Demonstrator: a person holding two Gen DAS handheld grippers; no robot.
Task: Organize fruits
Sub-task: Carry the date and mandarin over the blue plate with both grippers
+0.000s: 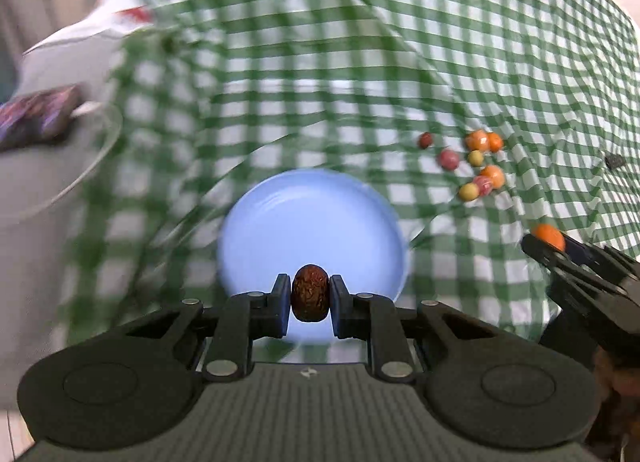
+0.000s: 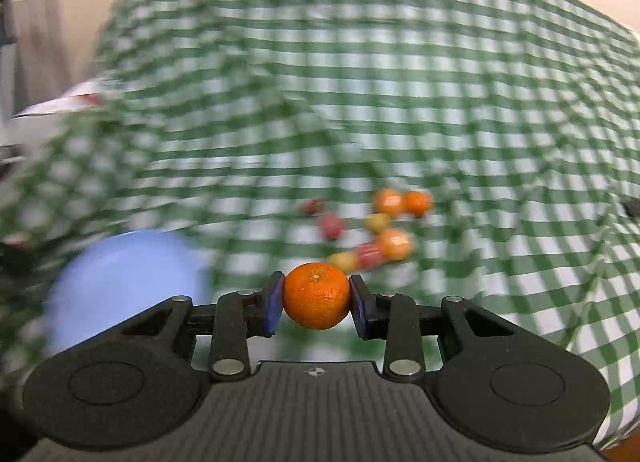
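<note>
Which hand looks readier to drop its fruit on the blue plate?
Probably the left. The left gripper holds a date right over the plate. The right gripper holds its orange off to the plate's side.

Covered throughout by a green-and-white checked tablecloth (image 1: 360,62), creased in places. On it, a light blue plate (image 1: 312,230), bare of fruit. At 2 o'clock from the plate, a loose cluster of small fruits (image 1: 476,166), about 8 in orange, yellow and red, several touching. At 3 o'clock from the cluster, well apart, a small dark object (image 1: 615,160), too blurred to identify.
</note>
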